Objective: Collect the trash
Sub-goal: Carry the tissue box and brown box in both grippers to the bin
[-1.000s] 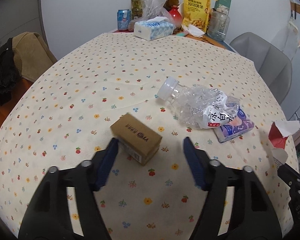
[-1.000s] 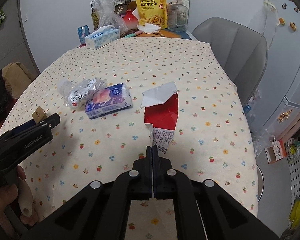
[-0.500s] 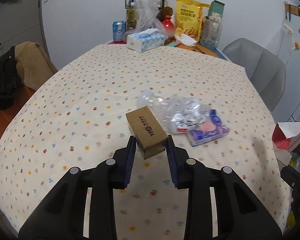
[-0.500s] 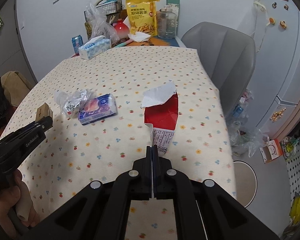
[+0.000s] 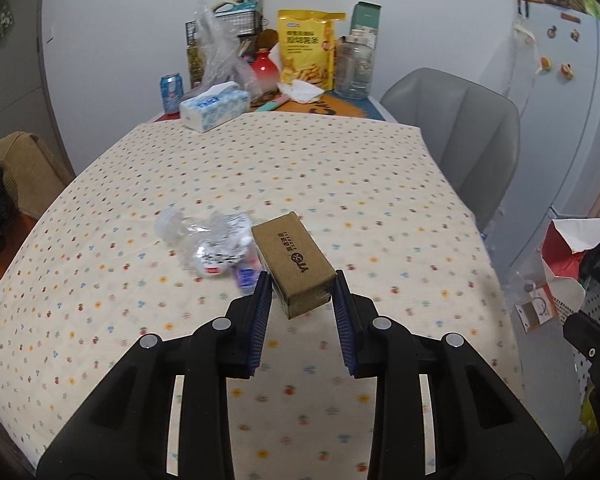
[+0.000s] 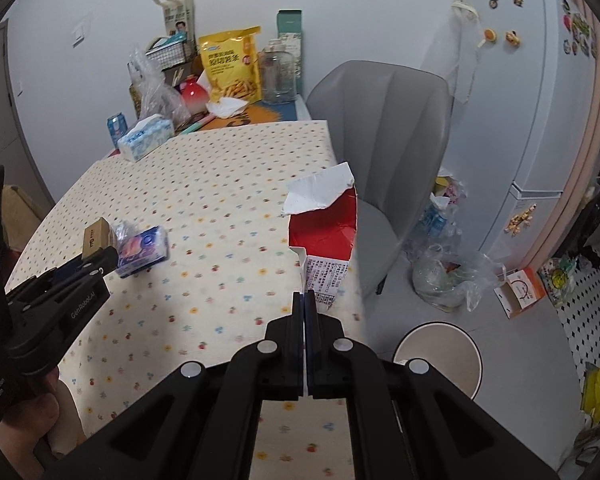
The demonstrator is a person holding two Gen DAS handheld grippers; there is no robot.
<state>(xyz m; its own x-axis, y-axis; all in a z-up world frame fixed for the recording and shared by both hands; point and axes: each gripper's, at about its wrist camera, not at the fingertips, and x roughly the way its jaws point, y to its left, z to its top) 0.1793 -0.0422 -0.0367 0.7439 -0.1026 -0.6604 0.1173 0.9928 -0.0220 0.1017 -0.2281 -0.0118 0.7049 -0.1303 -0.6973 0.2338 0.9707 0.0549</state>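
Trash split three ways: cardboard box (image 5: 294, 268) clamped in left tongs (image 5: 300, 282), lifted clear of desk (image 5: 340, 168); torn red carton (image 6: 324, 236) pinched in right tongs (image 6: 304, 300); crushed bottle (image 5: 204, 240) and tissue pack (image 6: 144, 250) lying on desk.

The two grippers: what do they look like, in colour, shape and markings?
Both are matte black plastic. The left gripper has two angular fingers with ribbed blue pads and round silver screws. The right gripper is built the same way, with the same silver screws. In the right wrist view, the left gripper's side bears white lettering, and a bare hand shows below it.
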